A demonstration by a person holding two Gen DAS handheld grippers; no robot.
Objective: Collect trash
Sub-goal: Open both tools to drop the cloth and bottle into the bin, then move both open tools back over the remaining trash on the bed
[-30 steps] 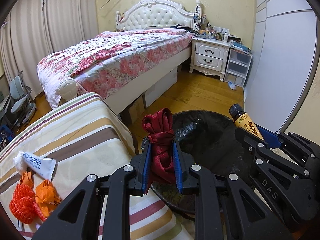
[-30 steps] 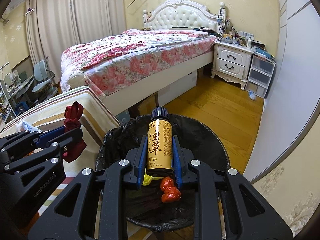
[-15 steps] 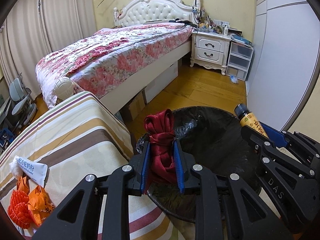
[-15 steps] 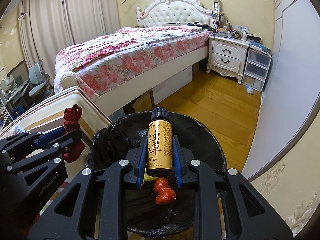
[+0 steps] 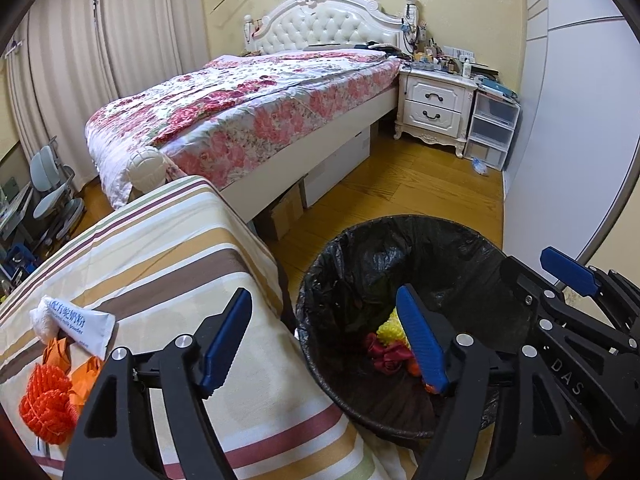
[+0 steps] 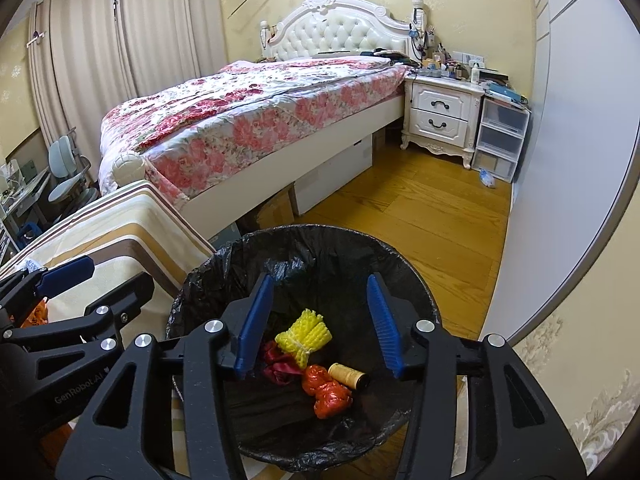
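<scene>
Both tools opening, red cloth (image 6: pixel 280 364) and bottle (image 6: pixel 348 376) dropped.

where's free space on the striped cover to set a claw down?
Free: the striped cover between the white tube and the bin edge, up to its far end. Crowded: near-left corner, where tube, orange net and orange paper cluster.

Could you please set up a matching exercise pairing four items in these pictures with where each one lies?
Things:
1. small bottle
2. white tube
3. yellow foam net
4. orange mesh ball

Places:
A. on the striped cloth, beside the white tube
B. in the bin, lying on its side
C. in the bin, next to the dark red ribbon
D. on the striped cloth, printed side up

Pairs: 1-B, 2-D, 3-C, 4-A
</scene>
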